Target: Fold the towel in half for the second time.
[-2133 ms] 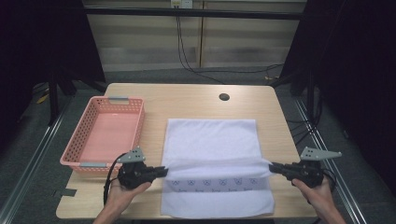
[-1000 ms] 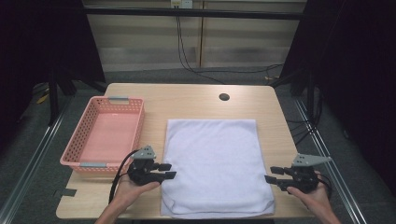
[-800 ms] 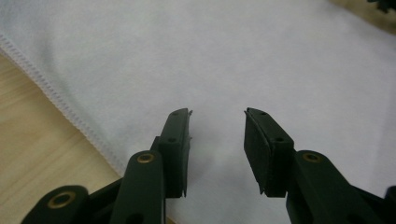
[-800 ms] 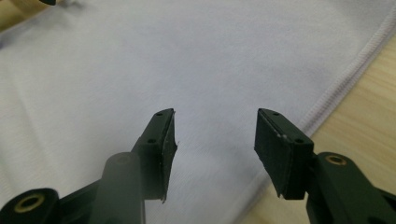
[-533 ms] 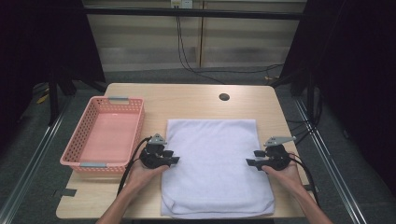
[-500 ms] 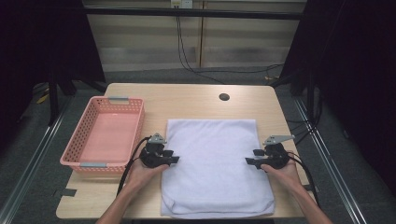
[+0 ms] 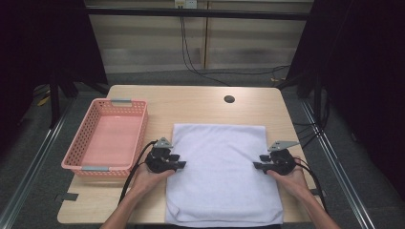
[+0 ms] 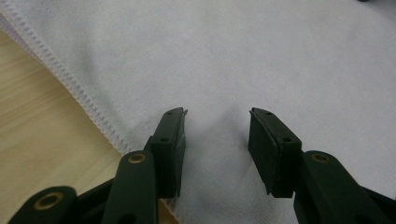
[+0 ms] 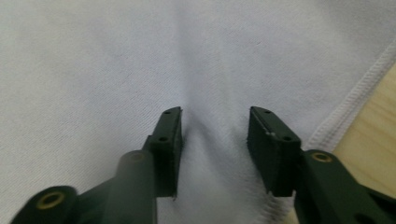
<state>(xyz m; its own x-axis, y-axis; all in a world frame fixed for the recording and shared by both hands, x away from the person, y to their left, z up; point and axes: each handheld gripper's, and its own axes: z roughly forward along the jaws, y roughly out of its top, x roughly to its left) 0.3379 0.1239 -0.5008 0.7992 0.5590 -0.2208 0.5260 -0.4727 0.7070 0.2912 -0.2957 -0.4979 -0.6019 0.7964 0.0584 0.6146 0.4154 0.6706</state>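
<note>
white towel (image 7: 222, 176) flat on table (image 7: 200, 102), left tool (image 7: 177, 165) open at its left edge, right tool (image 7: 257, 167) closing, cloth bunching between jaws

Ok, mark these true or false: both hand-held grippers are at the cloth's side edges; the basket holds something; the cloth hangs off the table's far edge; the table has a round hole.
1. Left hand-held gripper and right hand-held gripper sit at opposite side edges of the white rectangular cloth: true.
2. The pink plastic mesh basket holds something: false, it is empty.
3. The cloth hangs off the far edge of the light wooden table: false, it stops short of it.
4. The table has a dark round hole: true.
</note>
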